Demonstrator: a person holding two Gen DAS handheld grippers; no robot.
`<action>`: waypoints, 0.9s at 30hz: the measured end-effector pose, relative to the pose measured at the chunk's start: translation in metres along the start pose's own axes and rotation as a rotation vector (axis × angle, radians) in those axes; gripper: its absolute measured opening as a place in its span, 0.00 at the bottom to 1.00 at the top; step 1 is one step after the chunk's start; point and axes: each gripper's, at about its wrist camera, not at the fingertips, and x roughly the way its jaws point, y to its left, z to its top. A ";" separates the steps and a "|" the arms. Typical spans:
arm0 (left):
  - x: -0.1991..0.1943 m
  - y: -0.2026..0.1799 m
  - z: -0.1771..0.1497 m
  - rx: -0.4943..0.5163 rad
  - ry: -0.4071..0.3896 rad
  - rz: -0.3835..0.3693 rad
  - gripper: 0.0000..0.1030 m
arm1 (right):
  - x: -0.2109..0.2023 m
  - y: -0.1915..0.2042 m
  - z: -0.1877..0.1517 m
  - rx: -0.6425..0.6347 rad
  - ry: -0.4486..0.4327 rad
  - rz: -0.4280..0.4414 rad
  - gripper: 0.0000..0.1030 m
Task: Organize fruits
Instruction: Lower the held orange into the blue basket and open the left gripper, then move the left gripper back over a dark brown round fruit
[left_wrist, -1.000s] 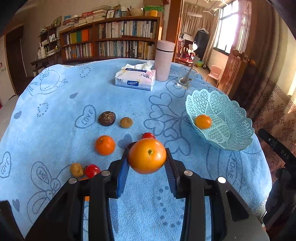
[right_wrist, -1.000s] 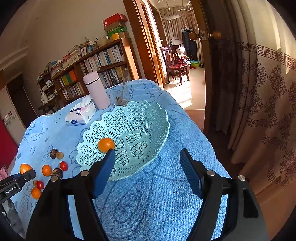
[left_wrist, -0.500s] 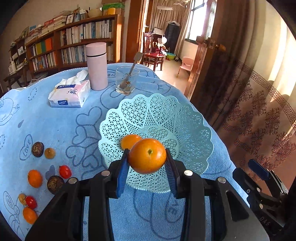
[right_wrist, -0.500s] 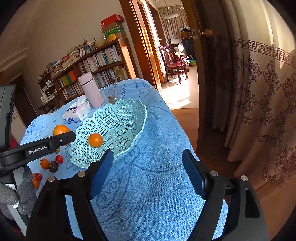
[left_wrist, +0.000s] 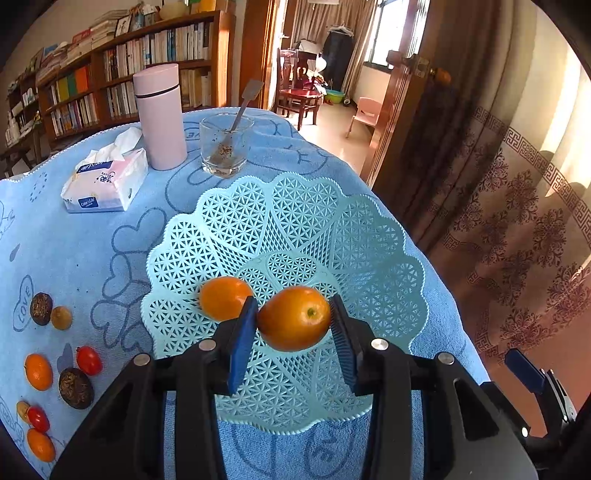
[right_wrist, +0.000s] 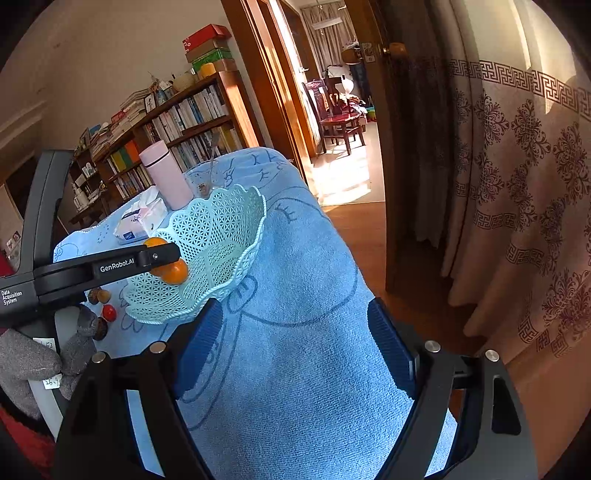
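Left claw (left_wrist: 293, 326): over the near part of the pale green lattice basket (left_wrist: 369, 236), jaws just opening and now apart; an orange (left_wrist: 293, 319) sits between the blue pads, blurred, touching the left pad or nearly so, with a slight gap at the right pad. Second orange (left_wrist: 223, 297): in the basket, just left of the left pad. Right claw (right_wrist: 291, 350): jaws wide apart, just opening further, nothing between them; blue towel-covered table (right_wrist: 295, 369) under it, basket ahead and to its left. Loose fruit on the table, well left of the left claw: two dark round fruits (left_wrist: 40, 308) (left_wrist: 75, 387), a small brownish one (left_wrist: 61, 317), two red tomatoes (left_wrist: 88, 360) (left_wrist: 38, 419), two small oranges (left_wrist: 38, 371) (left_wrist: 41, 445). Beyond the basket: a glass with a spoon (left_wrist: 223, 146), a pink flask (left_wrist: 159, 116), a tissue pack (left_wrist: 105, 184). A grey-gloved hand (right_wrist: 33, 358) grips the left claw's handle in the right wrist view.
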 end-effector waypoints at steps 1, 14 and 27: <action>-0.001 0.001 0.002 -0.006 -0.010 0.000 0.64 | 0.000 0.000 0.000 0.002 0.002 -0.003 0.80; -0.032 0.027 0.005 -0.039 -0.129 0.006 0.89 | -0.003 0.009 0.002 0.046 -0.005 -0.058 0.87; -0.079 0.071 -0.003 -0.067 -0.221 0.045 0.93 | -0.016 0.044 0.000 0.035 -0.050 -0.082 0.88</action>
